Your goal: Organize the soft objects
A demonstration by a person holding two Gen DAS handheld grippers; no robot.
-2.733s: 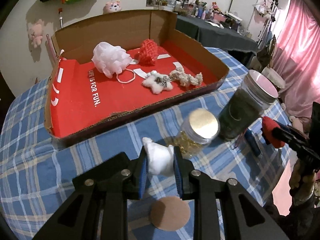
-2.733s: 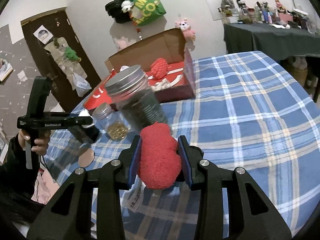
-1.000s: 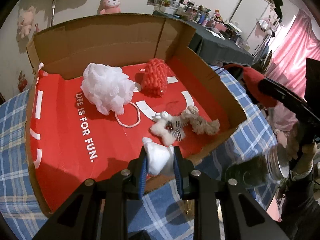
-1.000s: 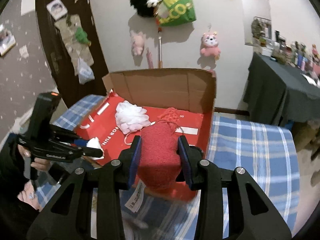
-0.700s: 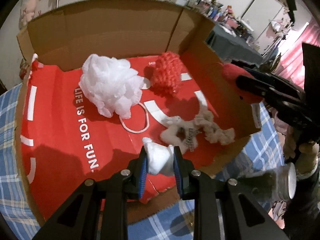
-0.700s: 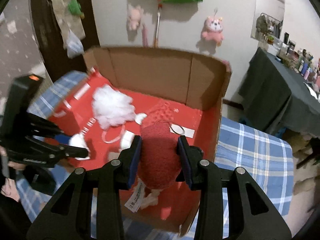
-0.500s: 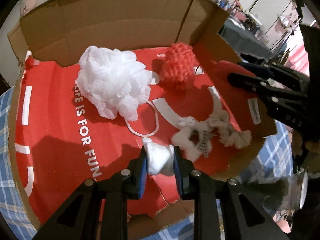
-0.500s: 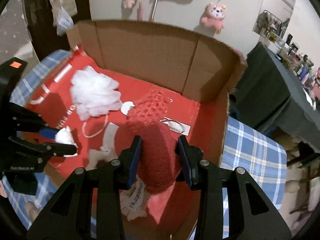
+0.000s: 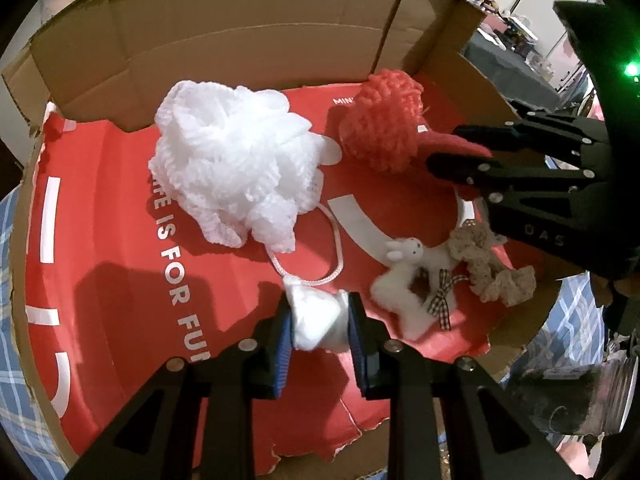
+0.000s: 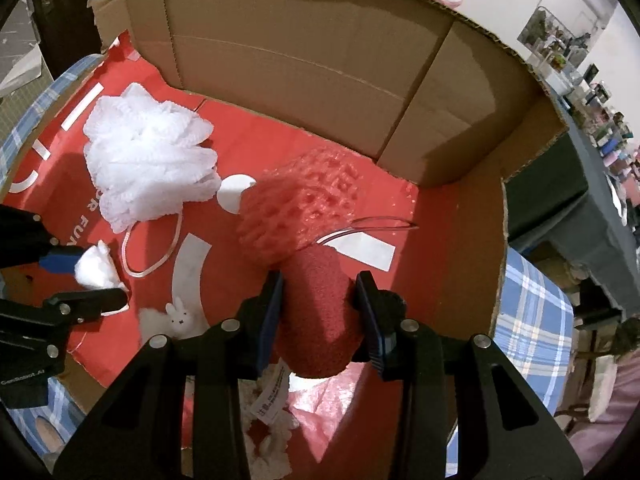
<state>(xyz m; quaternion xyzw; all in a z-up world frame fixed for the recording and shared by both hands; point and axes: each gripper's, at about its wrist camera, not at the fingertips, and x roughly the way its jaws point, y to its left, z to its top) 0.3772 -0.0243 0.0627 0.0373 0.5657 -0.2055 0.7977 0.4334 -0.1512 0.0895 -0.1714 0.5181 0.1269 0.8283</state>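
Red fuzzy roll (image 10: 318,312) clamped in right claw (image 10: 320,312); white puff (image 9: 318,322) in left claw (image 9: 319,326).

White puff (image 9: 318,322) pinched between left fingers (image 9: 282,336), over box (image 9: 248,28) floor. Red plush (image 10: 318,316) clamped between right fingers (image 10: 270,318), beside red knit ball (image 10: 304,208). White loofah (image 9: 232,164), bunny (image 9: 408,280) lying inside.

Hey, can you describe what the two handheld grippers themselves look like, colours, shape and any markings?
Both the left gripper and right gripper are matte black, with angular forked arms, silver screw heads and ribbed blue pads inside each finger. White lettering marks the bodies, and a green light glows on the right one.
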